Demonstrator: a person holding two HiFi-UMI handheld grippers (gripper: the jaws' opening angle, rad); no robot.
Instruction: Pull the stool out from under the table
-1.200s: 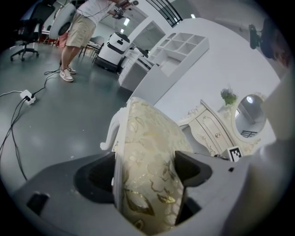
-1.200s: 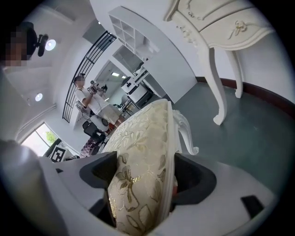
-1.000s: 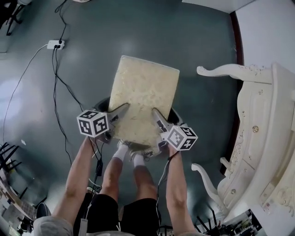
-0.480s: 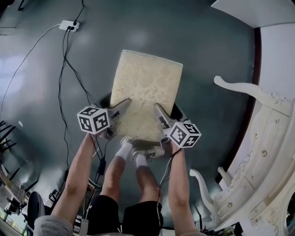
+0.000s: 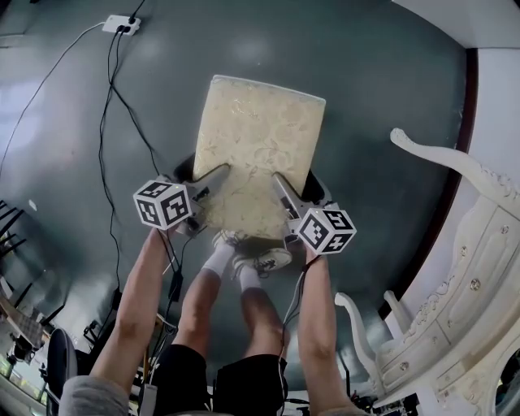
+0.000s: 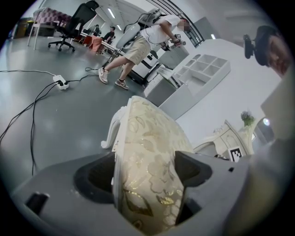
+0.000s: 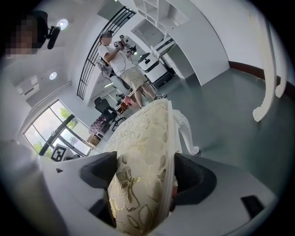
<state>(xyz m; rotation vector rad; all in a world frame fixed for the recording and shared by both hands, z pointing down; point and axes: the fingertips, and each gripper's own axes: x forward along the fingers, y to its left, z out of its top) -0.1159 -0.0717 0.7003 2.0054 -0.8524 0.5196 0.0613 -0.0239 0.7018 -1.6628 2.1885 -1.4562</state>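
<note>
- The stool (image 5: pixel 258 154) stands out on the open grey floor (image 5: pixel 390 97), directly in front of the person and well apart from the white carved worktop (image 5: pixel 479 268) at the right. No part of the seat lies beneath the worktop, so the pulling-out looks close to done.
- Its cream, leaf-patterned cushion faces up, with the long side running away from the person. That fits a straight drag towards the body.
- The left gripper (image 5: pixel 218 175) is clamped on the near left edge of the seat. Its own view shows the cushion filling the gap between the two jaws, with a white curved stool leg (image 6: pixel 113 133) beyond.
- The right gripper (image 5: pixel 280 185) bites the near right edge in the same way, with padding and seat board pinched between its jaws.
- Gripping both near corners spreads the load and probably keeps the stool from swivelling as it travels.
- The person's shoes (image 5: pixel 260 262) sit just below the near edge of the seat, between the two arms, so there is little room left to draw it closer.
- Whether the stool's feet rest on the floor or hang just above it cannot be told.
- Cables run from a power strip (image 5: pixel 122 24) down the left side, apart from the stool.
</note>
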